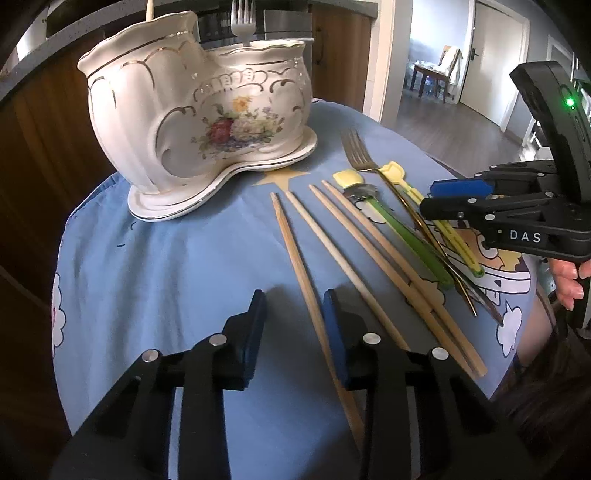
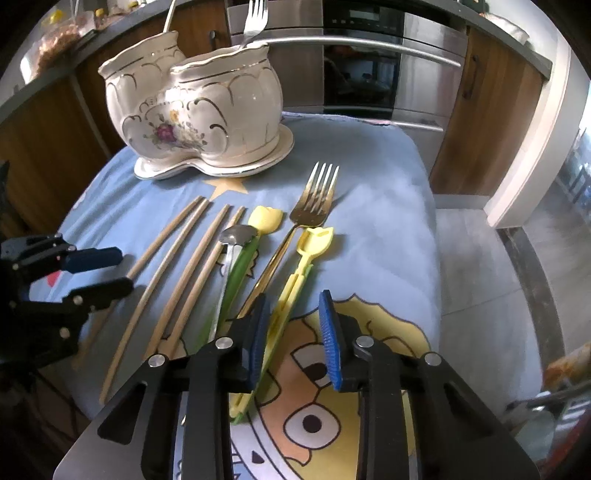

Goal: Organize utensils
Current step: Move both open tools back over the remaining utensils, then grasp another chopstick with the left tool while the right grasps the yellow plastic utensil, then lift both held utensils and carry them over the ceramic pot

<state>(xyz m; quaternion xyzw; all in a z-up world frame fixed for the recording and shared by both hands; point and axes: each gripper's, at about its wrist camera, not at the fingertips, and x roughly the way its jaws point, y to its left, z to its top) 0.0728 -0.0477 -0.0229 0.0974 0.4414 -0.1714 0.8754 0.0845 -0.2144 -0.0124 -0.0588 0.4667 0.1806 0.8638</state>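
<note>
A white floral ceramic utensil holder (image 1: 199, 122) with two compartments stands at the back of the blue cloth; it also shows in the right wrist view (image 2: 199, 114). A silver fork (image 2: 255, 22) stands in its right compartment. Several wooden chopsticks (image 1: 314, 266) lie side by side on the cloth, beside a gold fork (image 2: 312, 201), a yellow tulip fork (image 2: 314, 240) and a yellow tulip spoon with green handle (image 2: 264, 218). My left gripper (image 1: 293, 332) is open above the leftmost chopstick. My right gripper (image 2: 293, 332) is open over the yellow fork's handle.
The cloth-covered table (image 2: 388, 206) drops off on the right to a grey floor. An oven (image 2: 362, 62) and wooden cabinets stand behind the table. A metal spoon (image 2: 236, 234) lies among the utensils.
</note>
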